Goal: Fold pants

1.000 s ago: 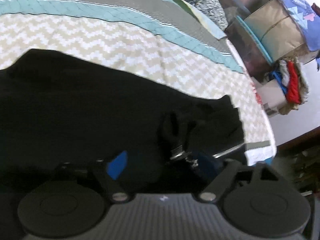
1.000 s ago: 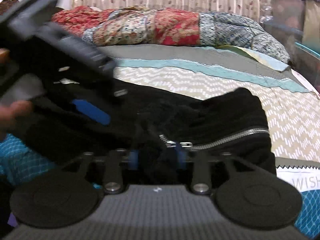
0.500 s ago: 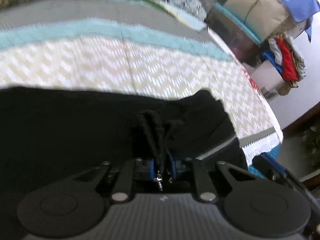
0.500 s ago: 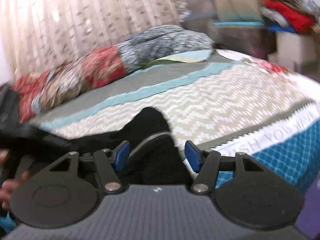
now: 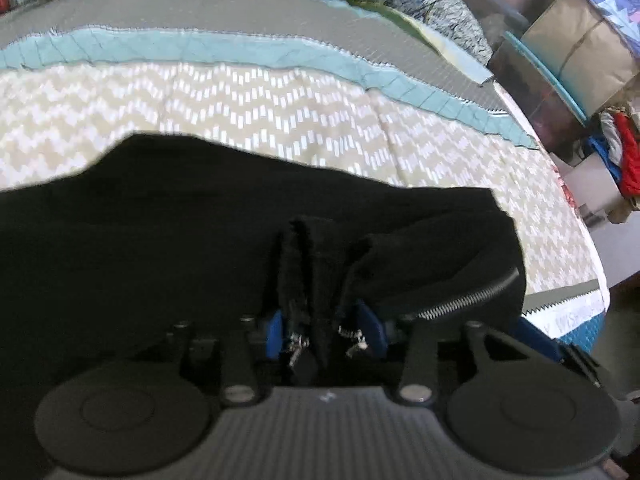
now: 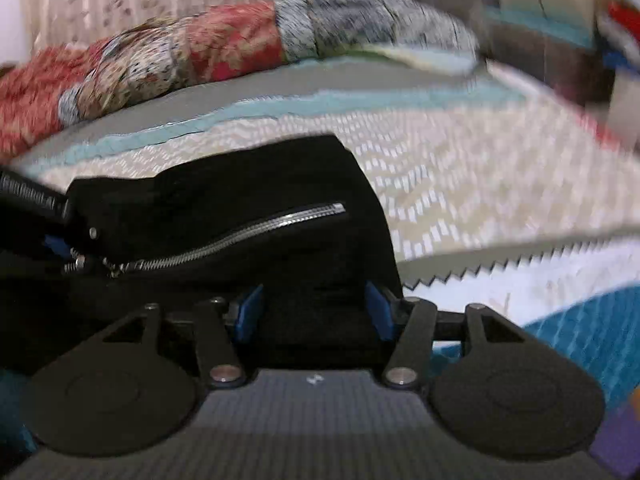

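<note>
Black pants (image 5: 180,216) with a silver pocket zipper (image 5: 468,300) lie on the patterned bedspread (image 5: 280,120). My left gripper (image 5: 322,326) is shut on a bunched fold of the pants' waist, with fabric and a metal zipper pull between the blue pads. In the right wrist view the pants (image 6: 240,200) and their zipper (image 6: 240,236) lie just ahead. My right gripper (image 6: 314,312) is open, its blue pads astride the near right corner of the pants. The left gripper's edge shows at the far left of that view (image 6: 56,240).
A rolled quilt (image 6: 200,52) lies along the far side of the bed. Stacked boxes and bags (image 5: 572,52) and a clothes pile (image 5: 624,152) stand off the right edge. The bed's near right corner (image 6: 560,320) is blue and white.
My left gripper closed on the waist fold. My right gripper let go of the pants, opened, swung right, and now sits at the pants' right corner.
</note>
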### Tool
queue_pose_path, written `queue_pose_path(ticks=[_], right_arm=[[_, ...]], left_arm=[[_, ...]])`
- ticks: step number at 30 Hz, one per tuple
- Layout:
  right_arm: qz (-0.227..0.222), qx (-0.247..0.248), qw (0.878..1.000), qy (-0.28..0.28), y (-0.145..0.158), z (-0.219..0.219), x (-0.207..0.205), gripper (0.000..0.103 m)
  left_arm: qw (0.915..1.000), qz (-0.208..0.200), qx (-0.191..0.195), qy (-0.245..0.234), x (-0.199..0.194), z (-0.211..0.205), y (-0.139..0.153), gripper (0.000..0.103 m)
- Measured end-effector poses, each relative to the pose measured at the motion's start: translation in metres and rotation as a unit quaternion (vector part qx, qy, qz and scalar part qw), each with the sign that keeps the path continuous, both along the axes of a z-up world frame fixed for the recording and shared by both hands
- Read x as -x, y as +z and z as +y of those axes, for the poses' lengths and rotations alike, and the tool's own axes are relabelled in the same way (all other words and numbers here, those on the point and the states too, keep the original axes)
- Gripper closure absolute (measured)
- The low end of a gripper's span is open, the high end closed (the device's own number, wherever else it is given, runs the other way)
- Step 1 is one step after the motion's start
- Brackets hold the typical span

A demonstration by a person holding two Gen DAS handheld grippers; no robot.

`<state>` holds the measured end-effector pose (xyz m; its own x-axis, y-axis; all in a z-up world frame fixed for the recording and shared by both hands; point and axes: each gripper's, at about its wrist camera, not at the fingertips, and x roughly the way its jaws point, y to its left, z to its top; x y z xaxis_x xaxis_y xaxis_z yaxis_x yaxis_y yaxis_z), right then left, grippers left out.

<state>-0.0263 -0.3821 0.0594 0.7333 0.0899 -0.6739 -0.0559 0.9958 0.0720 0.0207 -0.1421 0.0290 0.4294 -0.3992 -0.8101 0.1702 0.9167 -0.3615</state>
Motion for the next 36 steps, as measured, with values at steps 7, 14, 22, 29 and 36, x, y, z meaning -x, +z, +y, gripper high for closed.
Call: queue_pose_path(ticks=[7,14,22,29,36], right_arm=[[-0.045,-0.062,0.997,0.02,0.029,0.01,0.022,0.044],[-0.01,-0.119,0.985,0.125,0.027,0.086,0.015,0.044],[0.046,-0.148,0.957,0.247,0.032,0.188,0.013,0.058],[0.093,-0.197,0.946,0.241,0.037,0.253,-0.004,0.079],[0.106,-0.267,0.935,0.21,0.03,0.295,-0.033,0.079]], left_arm=[[0.9966,-0.067,0.047,0.01,0.051,0.076,0.039,0.056],[0.9911,-0.09,0.069,0.07,0.123,0.172,0.052,0.049],[0.9628,-0.125,0.029,0.238,0.174,0.27,0.058,0.015],[0.919,-0.082,0.107,0.371,0.178,0.344,0.021,0.001],[0.8913,-0.049,0.215,0.396,0.16,0.373,-0.021,0.001]])
